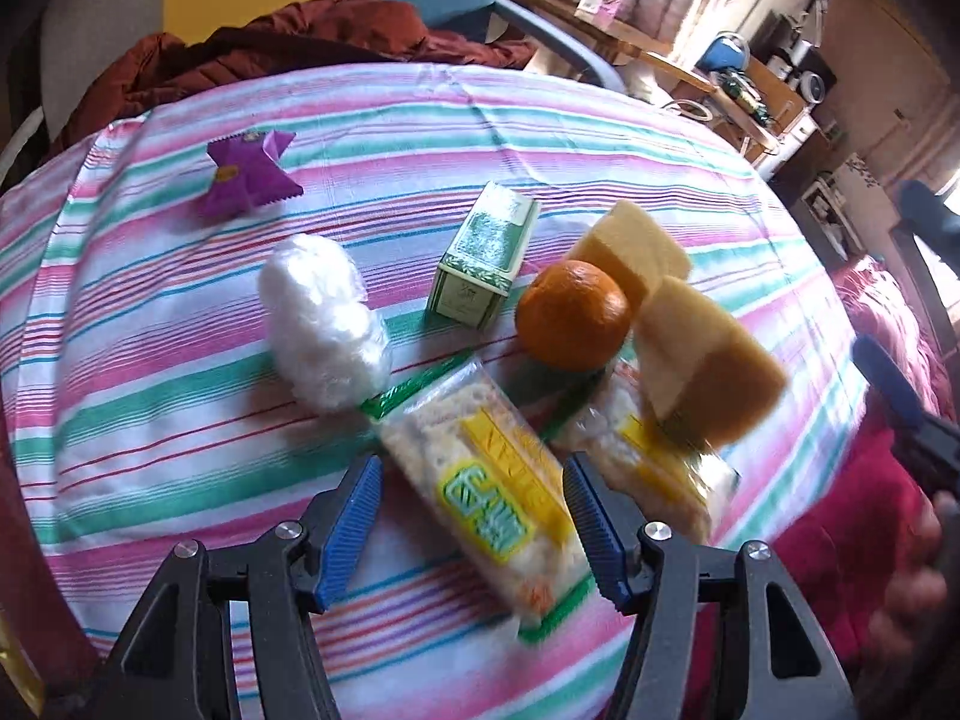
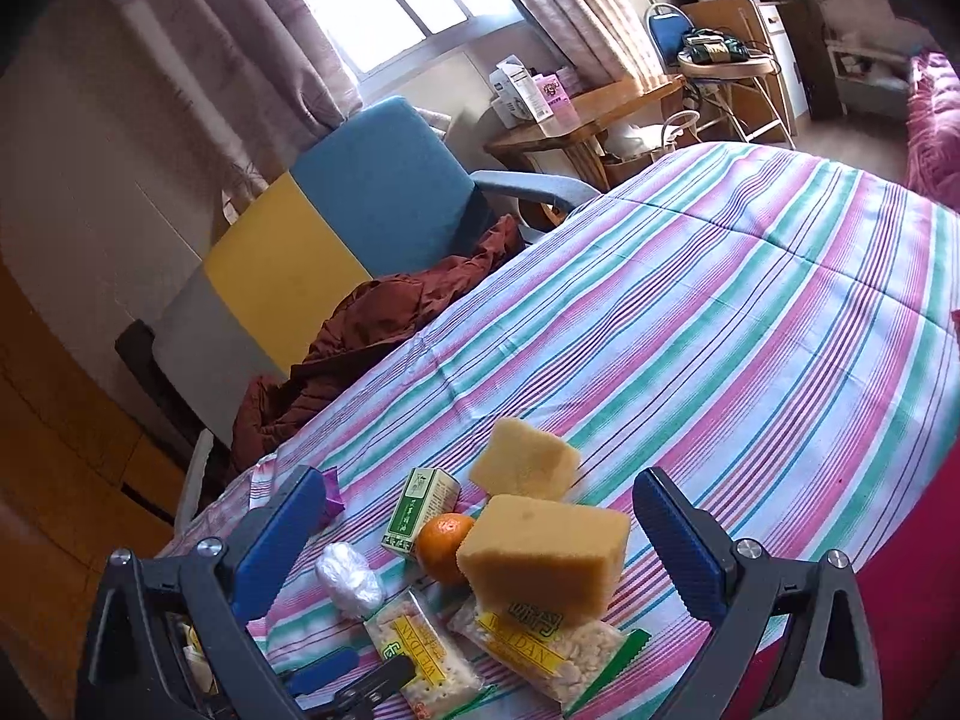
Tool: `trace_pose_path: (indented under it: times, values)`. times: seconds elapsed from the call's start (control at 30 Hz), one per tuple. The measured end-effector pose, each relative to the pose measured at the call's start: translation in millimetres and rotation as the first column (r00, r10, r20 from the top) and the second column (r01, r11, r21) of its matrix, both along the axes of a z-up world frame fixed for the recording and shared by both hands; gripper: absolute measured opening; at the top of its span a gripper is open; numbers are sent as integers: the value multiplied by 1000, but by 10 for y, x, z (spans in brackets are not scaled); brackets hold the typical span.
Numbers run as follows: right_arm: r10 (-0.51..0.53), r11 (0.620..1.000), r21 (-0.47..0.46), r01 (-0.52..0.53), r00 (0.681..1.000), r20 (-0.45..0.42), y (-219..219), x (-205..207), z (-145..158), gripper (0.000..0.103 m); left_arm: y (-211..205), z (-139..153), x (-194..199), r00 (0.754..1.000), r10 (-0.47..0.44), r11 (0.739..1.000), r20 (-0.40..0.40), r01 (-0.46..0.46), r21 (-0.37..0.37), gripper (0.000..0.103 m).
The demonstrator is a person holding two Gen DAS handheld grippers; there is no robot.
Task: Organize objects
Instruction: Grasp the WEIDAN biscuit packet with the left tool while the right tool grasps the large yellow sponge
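On the striped bedcover (image 1: 180, 312) lie two clear snack packs with yellow labels (image 1: 486, 486) (image 1: 660, 468), an orange (image 1: 573, 315), two yellow sponges (image 1: 636, 246) (image 1: 708, 360), a green box (image 1: 486, 258), a white plastic wad (image 1: 324, 318) and a purple wrapper (image 1: 249, 171). My left gripper (image 1: 474, 528) is open, its jaws on either side of the nearer snack pack. My right gripper (image 2: 474, 546) is open and empty, above the group; the near sponge (image 2: 543, 558) rests on the second pack (image 2: 546, 654). The right gripper's blue finger shows at the left view's right edge (image 1: 888, 378).
A brown jacket (image 2: 384, 336) lies on a blue, yellow and grey chair (image 2: 336, 198) beyond the bed. A wooden desk with boxes (image 2: 576, 114) stands by the window. A pink blanket (image 1: 840, 510) lies at the bed's right side.
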State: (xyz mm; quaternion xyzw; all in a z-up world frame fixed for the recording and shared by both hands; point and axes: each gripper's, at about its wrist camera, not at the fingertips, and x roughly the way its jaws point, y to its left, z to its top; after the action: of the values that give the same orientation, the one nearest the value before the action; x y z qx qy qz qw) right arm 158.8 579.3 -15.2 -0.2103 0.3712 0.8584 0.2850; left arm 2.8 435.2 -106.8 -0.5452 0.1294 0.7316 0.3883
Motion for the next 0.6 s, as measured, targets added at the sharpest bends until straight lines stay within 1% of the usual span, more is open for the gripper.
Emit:
trace_pose_path:
  times: [0.07, 0.17, 0.23, 0.47, 0.6]
  values:
    - [-5, 1000, -13, 5, 1000, -5, 13, 14, -14, 103, 52, -75, -14, 1000, 2, 1000, 3, -2, -8, 65]
    - [-9, 1000, -26, 9, 1000, -7, 29, 17, -29, 103, 72, -97, 56, 997, -46, 999, -66, 45, -10, 65]
    - [-12, 999, -29, 12, 1000, 1, 35, 13, -39, 103, 25, -106, 99, 992, -84, 996, -91, 85, 0, 65]
    - [-10, 1000, -28, 11, 999, 48, 27, -44, -67, 103, -232, -87, 115, 987, -118, 993, -107, 119, 8, 50]
    - [-8, 1000, -26, 10, 997, 81, 16, -89, -93, 103, -438, -61, 137, 984, -124, 992, -125, 127, 15, 48]
